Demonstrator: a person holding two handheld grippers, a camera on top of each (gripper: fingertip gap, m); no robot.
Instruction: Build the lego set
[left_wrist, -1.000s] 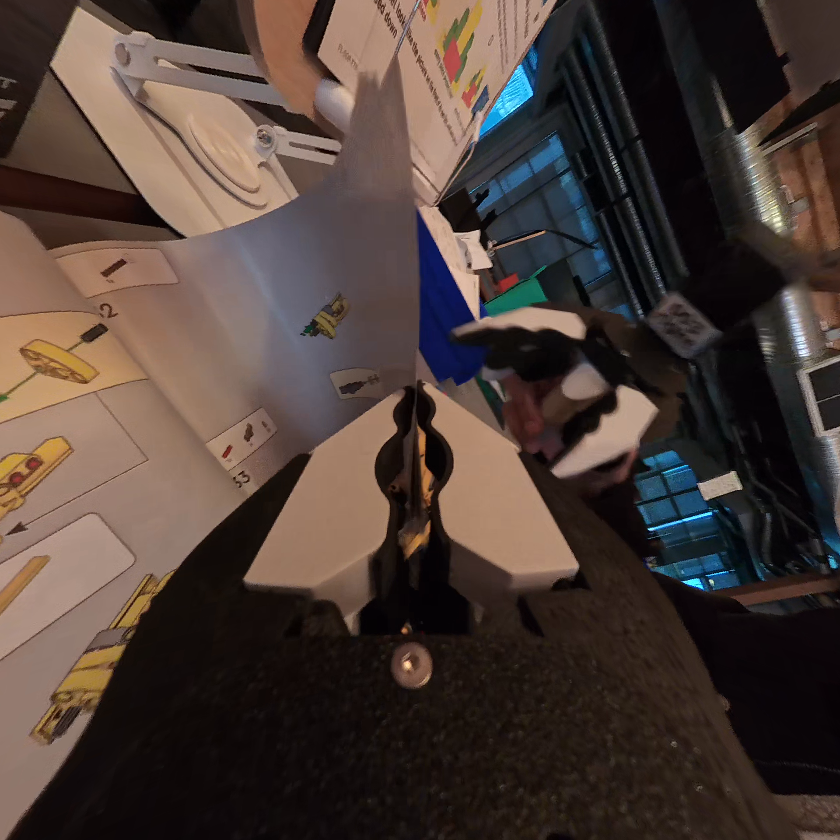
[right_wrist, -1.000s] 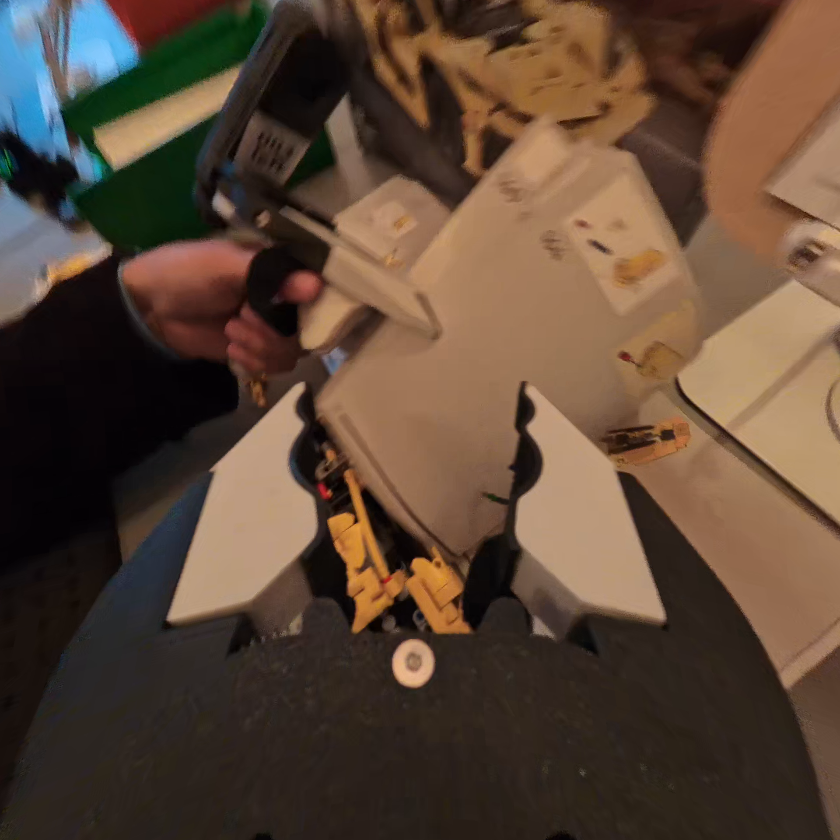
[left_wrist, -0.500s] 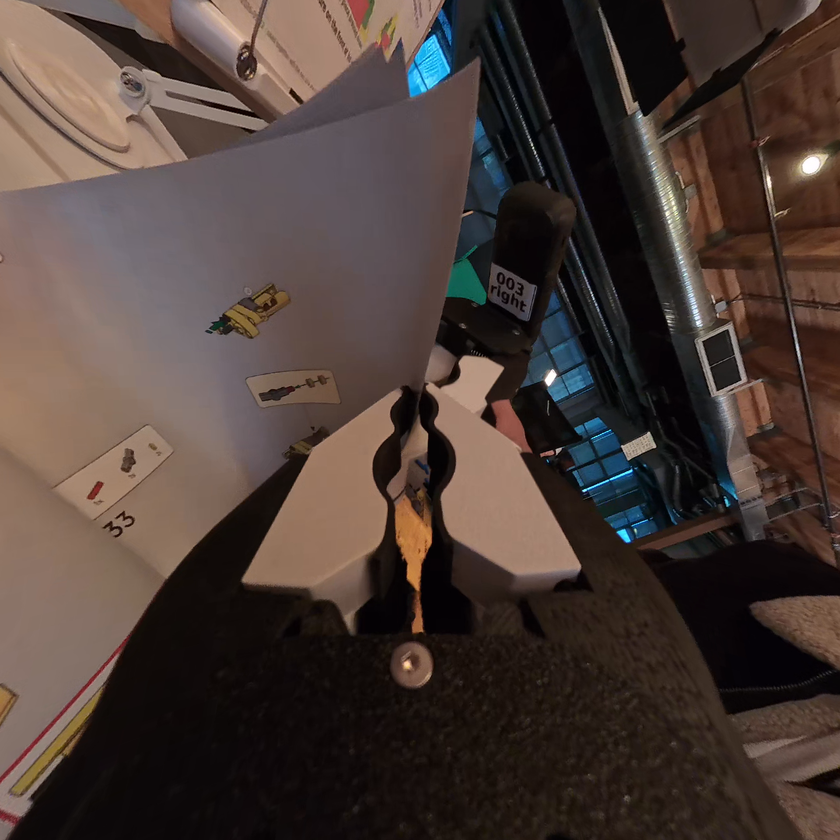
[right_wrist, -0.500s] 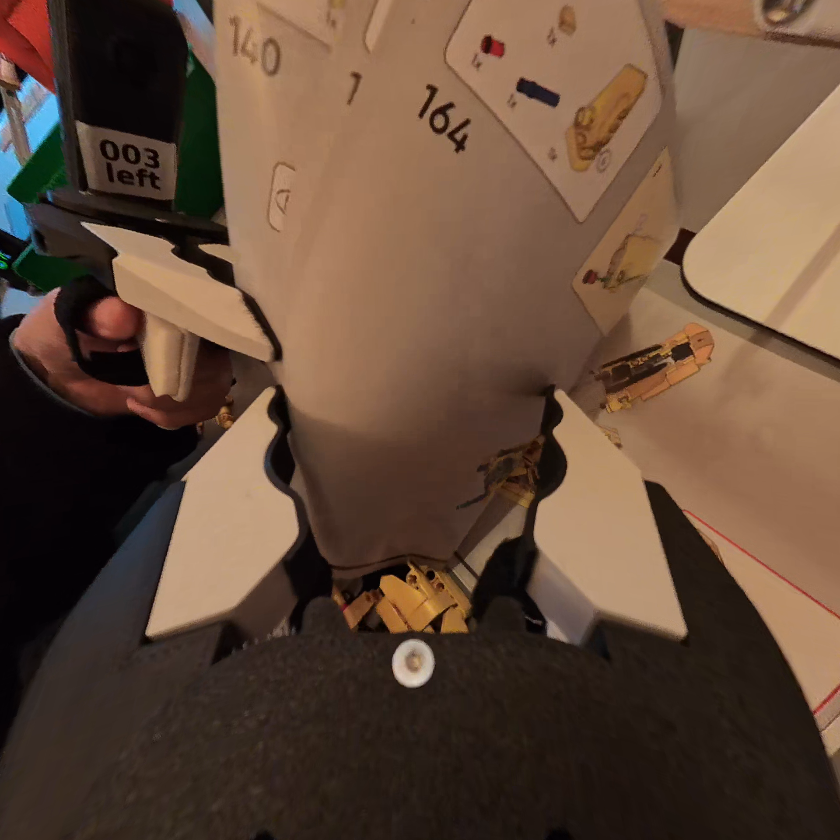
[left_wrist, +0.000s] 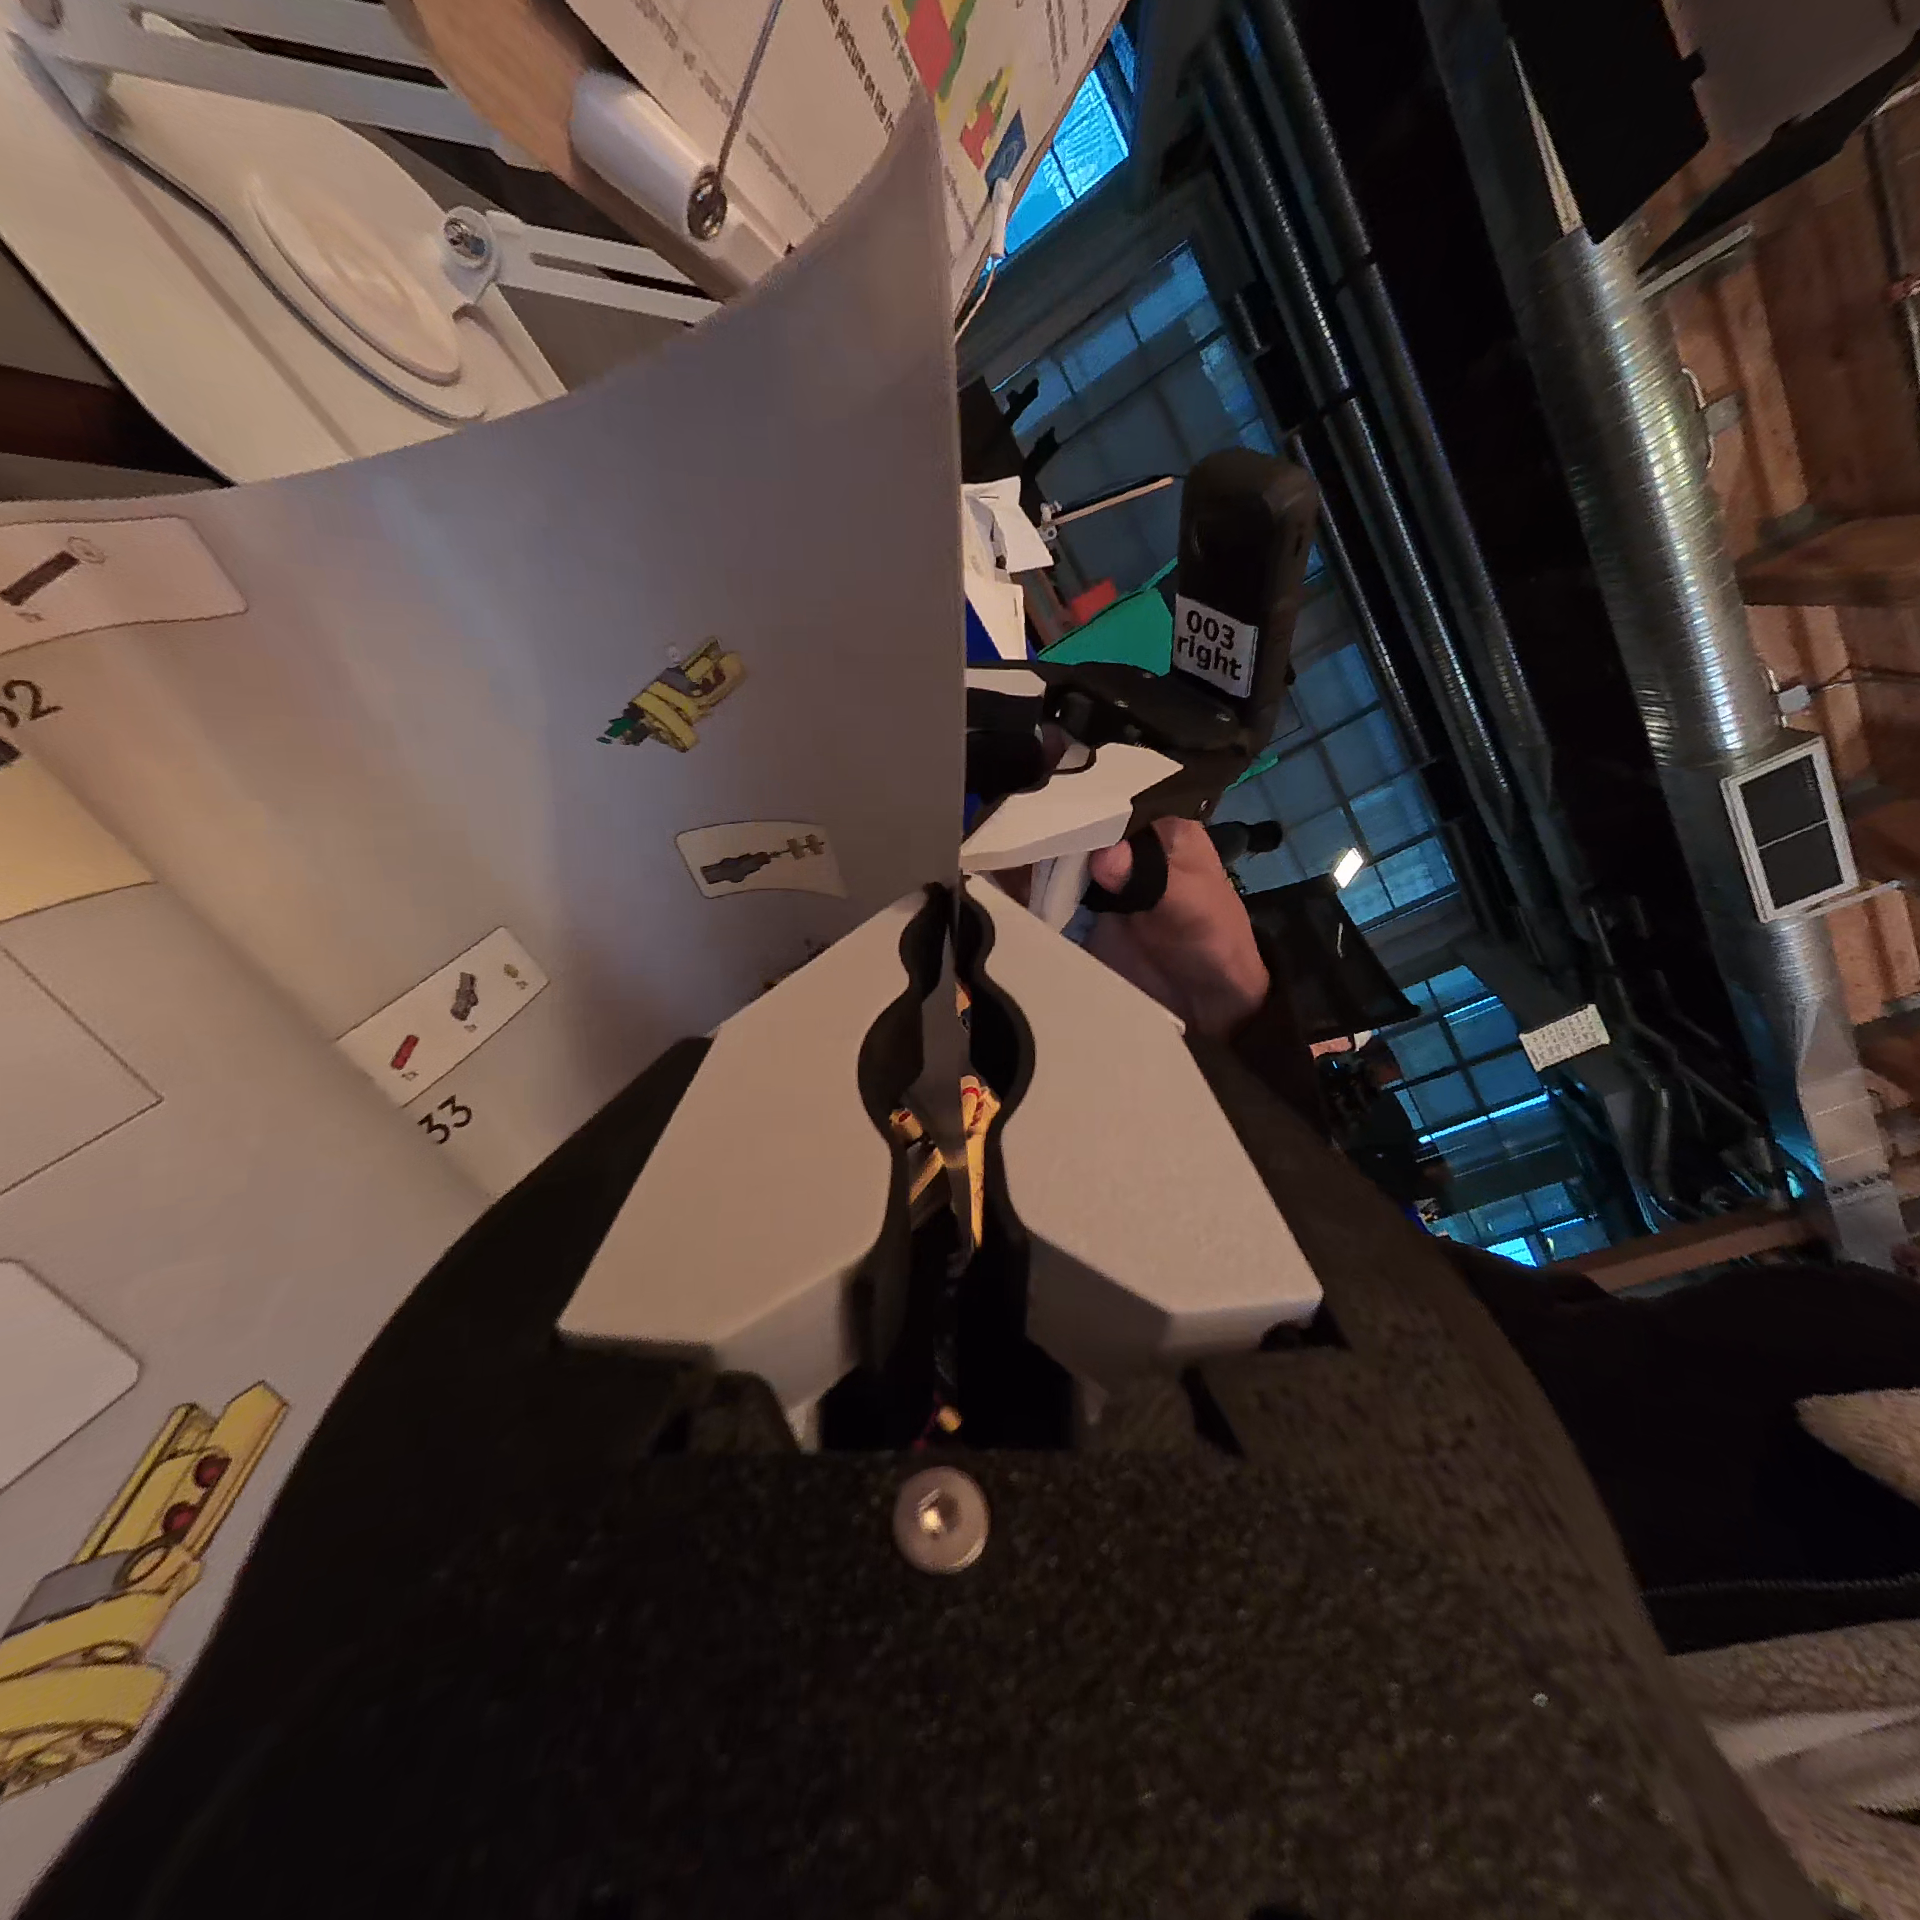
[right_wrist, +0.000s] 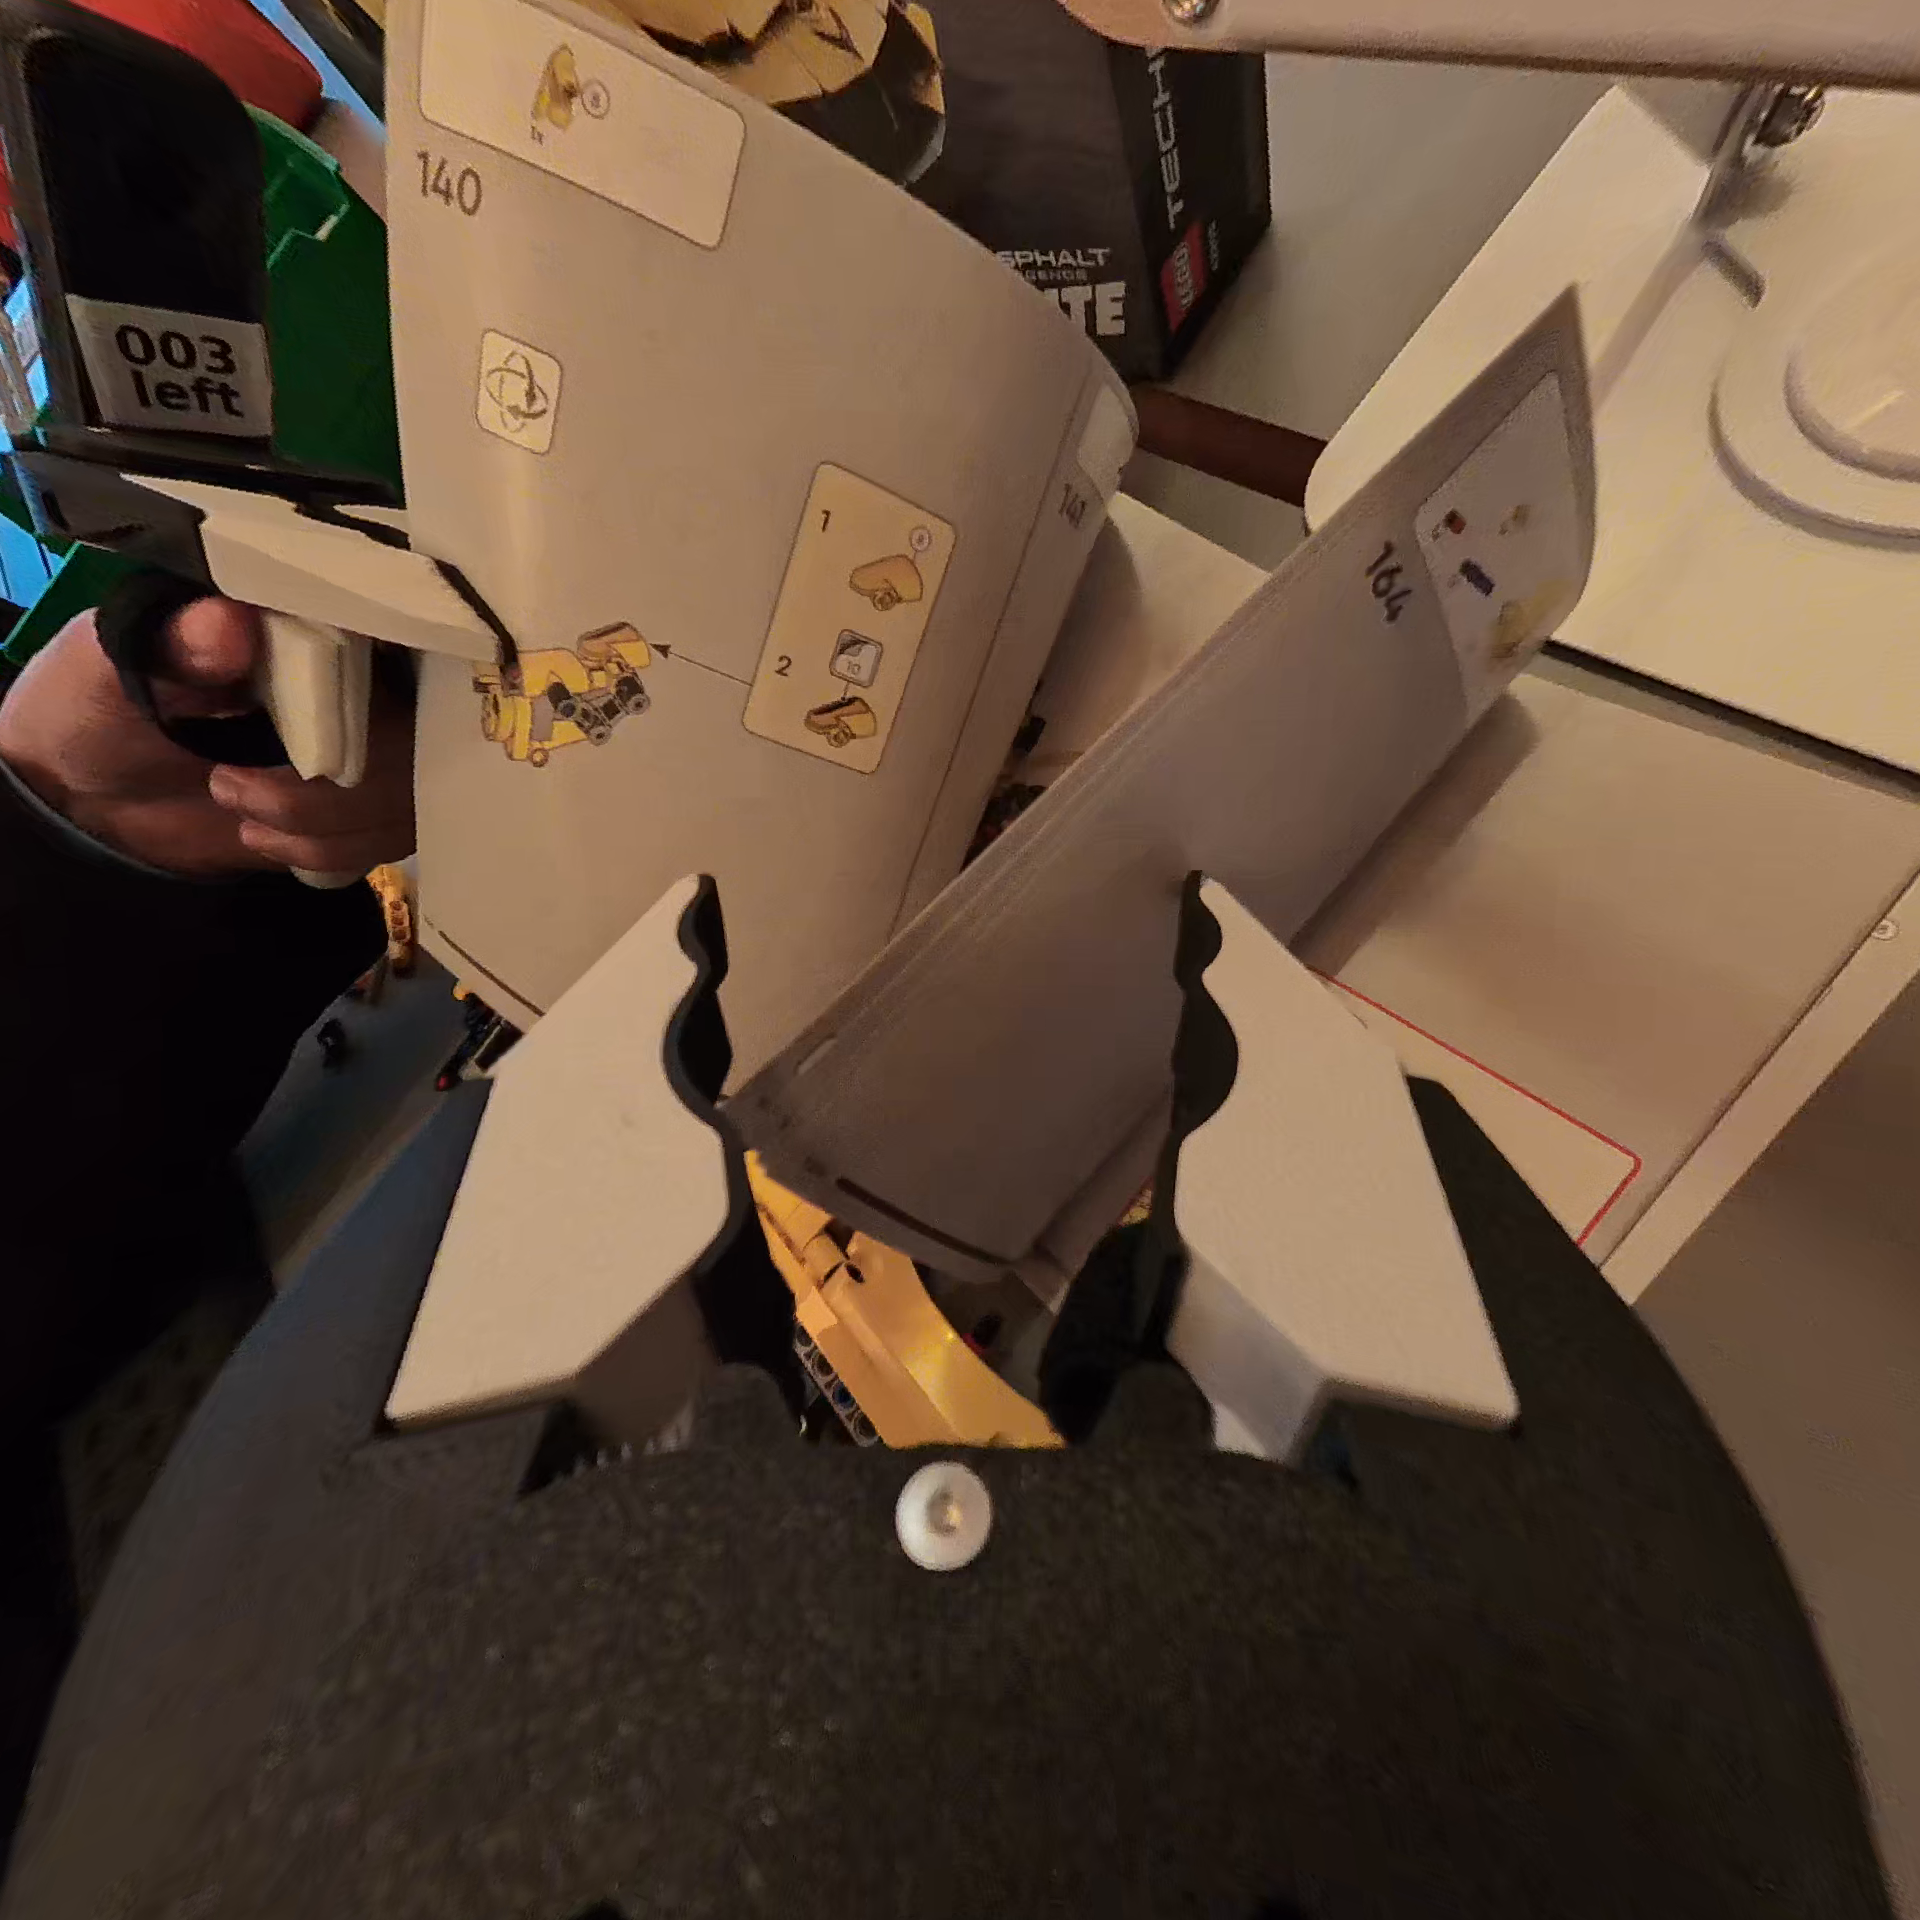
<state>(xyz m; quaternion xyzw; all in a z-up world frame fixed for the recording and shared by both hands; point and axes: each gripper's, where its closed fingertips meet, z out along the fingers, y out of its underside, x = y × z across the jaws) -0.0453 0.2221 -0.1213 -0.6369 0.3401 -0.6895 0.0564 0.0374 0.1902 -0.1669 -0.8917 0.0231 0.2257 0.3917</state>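
The left gripper (left_wrist: 943, 914) is pressed shut on the edge of a page (left_wrist: 582, 665) of the instruction booklet (right_wrist: 1132, 966), so that only a thin sliver of paper runs between its two white fingers (left_wrist: 748, 1174). The page curves up and away to the left, showing small printed pictures of yellow parts. In the right wrist view this same gripper (right_wrist: 488, 634) appears at the far left, held by a hand (right_wrist: 135, 748), with its tips pinching the left edge of a lifted page (right_wrist: 675, 540).

The right gripper (right_wrist: 945, 894) stands wide open and holds nothing. A thick stack of booklet pages lies tilted in the gap between its fingers (right_wrist: 582, 1174), sloping up toward the far right; whether the paper touches either finger cannot be told. In the left wrist view, the right gripper (left_wrist: 1029, 821) sits just beyond the page's right edge, gripped by a hand (left_wrist: 1174, 935).

Below the booklet, near the right gripper's base, a yellow lego model (right_wrist: 894, 1340) shows partly, hidden mostly by the pages. A few loose small pieces (right_wrist: 395, 914) lie on the dark surface to the left. A dark lego box (right_wrist: 1101, 187) stands far behind the booklet, and a white lamp base (right_wrist: 1829, 416) rests at the far right.
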